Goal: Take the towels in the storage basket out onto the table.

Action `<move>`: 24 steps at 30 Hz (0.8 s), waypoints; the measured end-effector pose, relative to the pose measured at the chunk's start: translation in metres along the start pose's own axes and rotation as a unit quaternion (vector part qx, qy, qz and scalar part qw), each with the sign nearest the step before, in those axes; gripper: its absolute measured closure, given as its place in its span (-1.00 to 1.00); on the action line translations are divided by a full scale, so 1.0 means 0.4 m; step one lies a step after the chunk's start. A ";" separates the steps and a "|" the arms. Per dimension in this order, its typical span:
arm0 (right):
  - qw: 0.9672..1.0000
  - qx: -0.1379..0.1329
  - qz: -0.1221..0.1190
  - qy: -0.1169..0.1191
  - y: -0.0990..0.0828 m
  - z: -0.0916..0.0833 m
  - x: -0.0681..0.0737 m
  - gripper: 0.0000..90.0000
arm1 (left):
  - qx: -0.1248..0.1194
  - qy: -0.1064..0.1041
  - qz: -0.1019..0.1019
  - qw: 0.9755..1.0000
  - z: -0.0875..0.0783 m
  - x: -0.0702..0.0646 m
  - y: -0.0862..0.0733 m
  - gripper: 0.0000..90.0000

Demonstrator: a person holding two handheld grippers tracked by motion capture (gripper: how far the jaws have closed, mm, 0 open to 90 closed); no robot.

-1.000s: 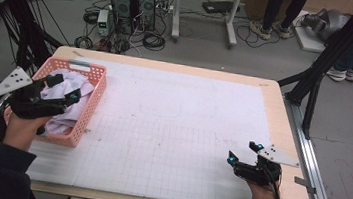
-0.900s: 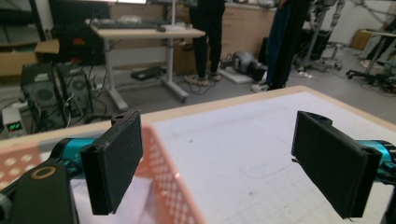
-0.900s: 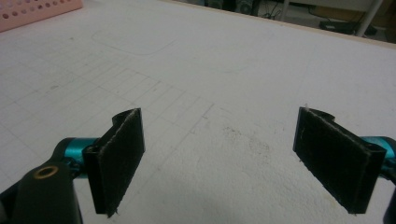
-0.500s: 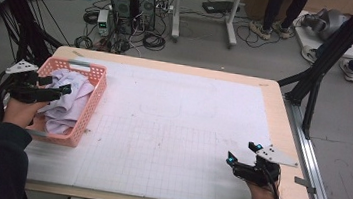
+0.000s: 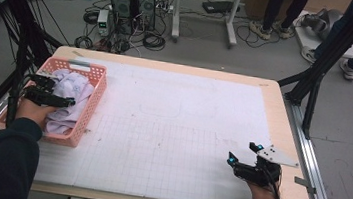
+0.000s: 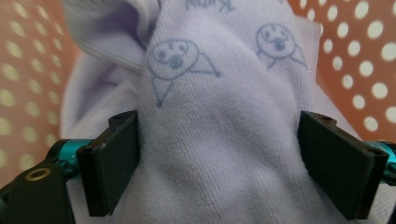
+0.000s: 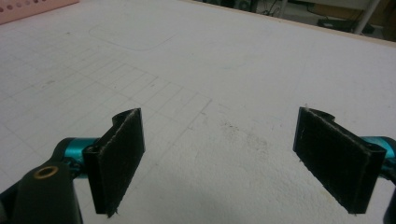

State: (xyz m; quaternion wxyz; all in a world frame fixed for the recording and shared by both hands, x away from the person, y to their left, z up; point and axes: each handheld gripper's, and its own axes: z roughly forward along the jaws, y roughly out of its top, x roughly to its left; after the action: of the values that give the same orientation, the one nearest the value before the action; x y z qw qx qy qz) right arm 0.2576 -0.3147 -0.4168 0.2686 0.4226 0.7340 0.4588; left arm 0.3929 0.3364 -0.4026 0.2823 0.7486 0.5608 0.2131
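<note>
L gripper [image 5: 56, 99] is down in the pink basket [image 5: 90, 107] at the table's [image 5: 184, 105] left edge, jaws spread wide w/ a fold of the lilac towel [image 6: 219, 140] bulging between them; pads sit beside the cloth on both sides, not pinched shut on it. Towel has small doodle faces printed on it & lies bunched inside the basket. R gripper [image 5: 243, 160] is well apart from the basket, near the table's front right corner, over the white grid mat [image 7: 196, 70], jaws wide apart, nothing between them.

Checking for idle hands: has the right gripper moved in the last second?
No. The right gripper sits at the same spot by the table's right edge.
</note>
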 end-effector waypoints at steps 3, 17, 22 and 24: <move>1.000 0.001 0.001 0.001 0.000 0.000 0.001 -0.66 | 0.060 -0.048 -0.017 0.997 0.026 -0.007 -0.004 -0.80; 1.000 0.008 -0.005 -0.001 -0.001 0.002 0.001 -0.66 | 0.102 -0.019 0.040 0.994 0.065 -0.055 0.004 -0.71; 1.000 0.017 0.001 -0.004 -0.003 0.004 0.001 -0.65 | 0.094 -0.030 0.032 0.995 0.045 -0.050 0.006 -0.02; 1.000 0.015 0.001 -0.005 -0.002 0.002 0.000 -0.65 | 0.092 -0.034 0.027 0.995 0.042 -0.047 0.006 0.11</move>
State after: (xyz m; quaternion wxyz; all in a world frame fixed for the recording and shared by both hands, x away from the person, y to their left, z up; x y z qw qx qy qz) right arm 0.2577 -0.3145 -0.4179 0.2652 0.4297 0.7389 0.4461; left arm 0.4000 0.3146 -0.4136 0.2257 0.7928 0.5479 0.1427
